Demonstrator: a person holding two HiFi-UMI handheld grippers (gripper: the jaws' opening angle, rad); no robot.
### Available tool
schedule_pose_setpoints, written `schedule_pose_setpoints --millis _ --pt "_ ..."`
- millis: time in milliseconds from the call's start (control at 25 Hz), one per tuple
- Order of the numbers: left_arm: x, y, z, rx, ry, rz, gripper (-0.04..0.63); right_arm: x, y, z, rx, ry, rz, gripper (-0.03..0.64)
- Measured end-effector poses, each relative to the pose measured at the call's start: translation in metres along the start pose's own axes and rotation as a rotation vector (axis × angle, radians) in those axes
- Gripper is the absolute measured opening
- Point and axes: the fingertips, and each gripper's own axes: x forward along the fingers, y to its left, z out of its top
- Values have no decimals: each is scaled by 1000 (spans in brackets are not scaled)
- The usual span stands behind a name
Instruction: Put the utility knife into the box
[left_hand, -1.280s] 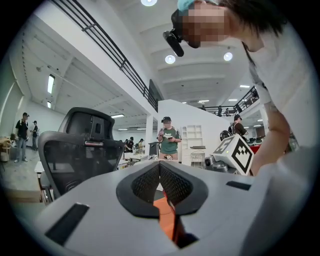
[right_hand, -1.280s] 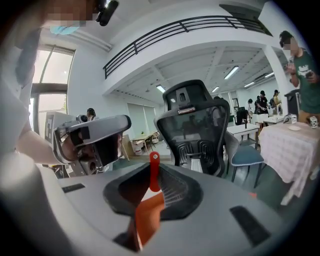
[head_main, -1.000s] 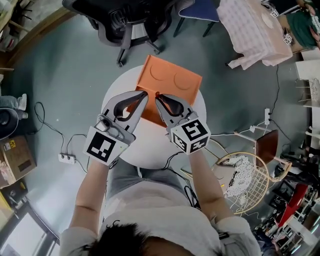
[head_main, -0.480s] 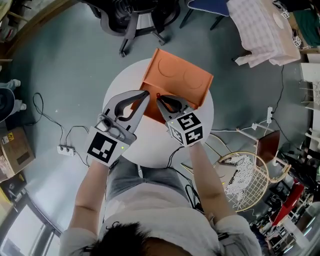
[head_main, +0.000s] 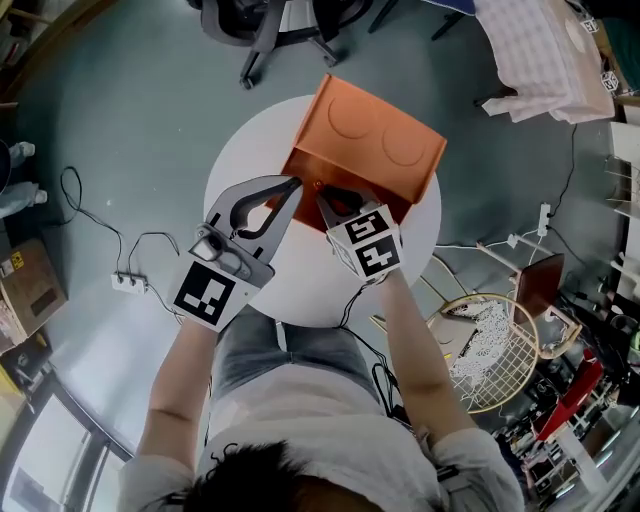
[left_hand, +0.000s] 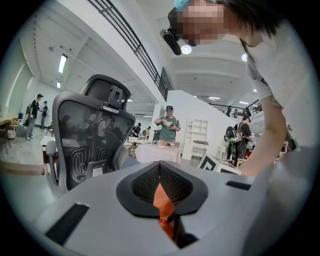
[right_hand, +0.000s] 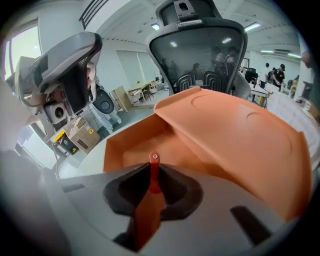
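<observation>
Two fingers (right_hand: 180, 192) — right gripper's (right_hand: 153, 172) — pinch utility knife (right_hand: 145, 215).

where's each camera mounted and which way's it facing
Head view: on the person's head, steeply down onto white table, orange box, left tool, right tool; both forearms show.
Left gripper view: on the left tool, facing up and out at an office chair; its shut jaws and the person's right forearm show.
Right gripper view: on the right tool, facing into the open box; its jaws grip the utility knife.
Shared: both gripper views see the chair; head and right gripper views, the box.
</observation>
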Motion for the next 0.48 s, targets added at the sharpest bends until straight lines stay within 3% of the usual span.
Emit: schedule_pose_setpoints --millis 240,480 --pt "1 3 -6 -7 9 -1 11 8 0 -10 7 90 -33 58" --pt "-3 5 -7 -6 11 2 11 8 -1 -11 1 110 -55 59"
